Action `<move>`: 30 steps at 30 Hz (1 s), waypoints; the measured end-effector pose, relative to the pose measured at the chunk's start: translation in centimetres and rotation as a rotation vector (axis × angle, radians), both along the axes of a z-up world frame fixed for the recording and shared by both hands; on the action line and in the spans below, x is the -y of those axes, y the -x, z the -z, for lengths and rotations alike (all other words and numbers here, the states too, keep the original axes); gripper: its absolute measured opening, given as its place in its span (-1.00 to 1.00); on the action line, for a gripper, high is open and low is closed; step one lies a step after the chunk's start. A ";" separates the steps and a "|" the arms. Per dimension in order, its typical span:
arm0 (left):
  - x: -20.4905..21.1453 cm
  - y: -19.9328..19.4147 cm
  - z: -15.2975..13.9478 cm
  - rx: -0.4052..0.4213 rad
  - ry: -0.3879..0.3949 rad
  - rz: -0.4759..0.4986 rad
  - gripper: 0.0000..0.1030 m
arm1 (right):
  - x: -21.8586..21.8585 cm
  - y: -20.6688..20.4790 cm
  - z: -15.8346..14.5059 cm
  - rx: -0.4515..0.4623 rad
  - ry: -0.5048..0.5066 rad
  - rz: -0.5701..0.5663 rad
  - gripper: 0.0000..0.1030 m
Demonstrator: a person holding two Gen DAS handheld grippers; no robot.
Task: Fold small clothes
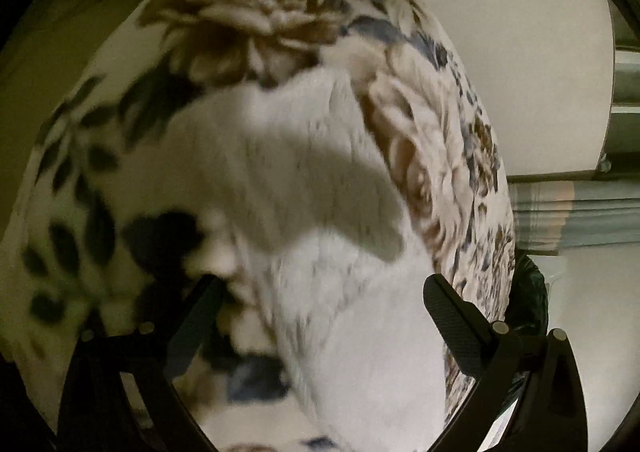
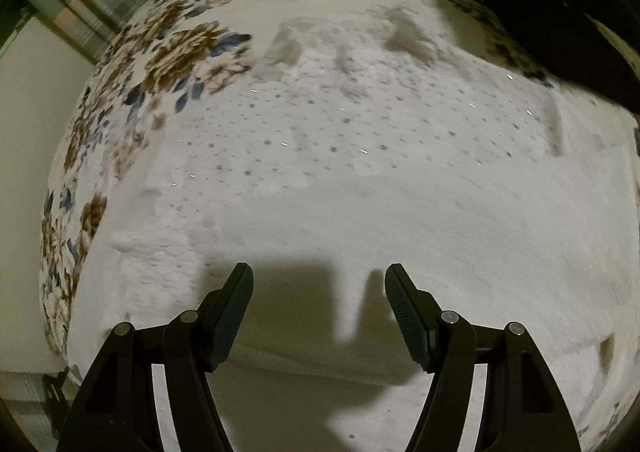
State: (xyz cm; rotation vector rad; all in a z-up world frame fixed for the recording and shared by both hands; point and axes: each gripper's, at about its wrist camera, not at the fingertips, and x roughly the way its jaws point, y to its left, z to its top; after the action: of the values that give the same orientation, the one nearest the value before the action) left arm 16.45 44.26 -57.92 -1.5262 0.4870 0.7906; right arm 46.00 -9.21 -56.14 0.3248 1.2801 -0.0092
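A white fluffy garment [image 2: 360,180] with small grey dots lies spread on a floral blanket [image 2: 176,52]. My right gripper [image 2: 319,276] is open and empty, just above the garment's near edge, casting a shadow on it. In the left wrist view the white garment [image 1: 320,212] fills the middle, blurred, and runs down between the fingers. My left gripper [image 1: 320,284] is open, with the garment between its jaws; I cannot tell whether the fingers touch it.
The floral blanket [image 1: 248,24] covers a bed. A pale wall [image 1: 520,32] and a curtain [image 1: 580,216] lie to the right in the left view. A dark object [image 2: 560,4] lies at the blanket's far right. A curtain [image 2: 92,4] hangs at far left.
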 end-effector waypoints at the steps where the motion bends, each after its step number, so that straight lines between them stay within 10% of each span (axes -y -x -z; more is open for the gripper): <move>1: -0.4 -0.1 0.0 0.009 -0.007 -0.003 0.99 | -0.2 -0.2 -0.1 0.001 0.002 -0.005 0.37; 12: -1.9 -2.2 -0.7 -0.039 -0.104 -0.061 0.98 | -0.1 -1.3 -0.1 0.013 -0.024 0.007 0.37; 14: -1.9 -2.4 -1.1 -0.060 -0.144 -0.055 0.75 | 0.0 -1.2 -0.2 0.017 -0.026 0.008 0.37; 18: -1.8 -2.9 -1.8 -0.134 -0.202 0.002 -0.71 | 0.5 -0.9 -0.2 0.015 -0.018 0.013 0.37; 30: 4.6 -6.8 -13.7 -0.337 -0.664 0.299 -0.76 | 3.5 0.3 0.5 -0.066 0.268 0.036 0.37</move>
State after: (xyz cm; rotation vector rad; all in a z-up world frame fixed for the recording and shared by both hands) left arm 23.23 39.61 -44.21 -0.6899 0.6073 0.8642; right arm 45.72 -12.73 -56.66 0.1174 1.3197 -0.2223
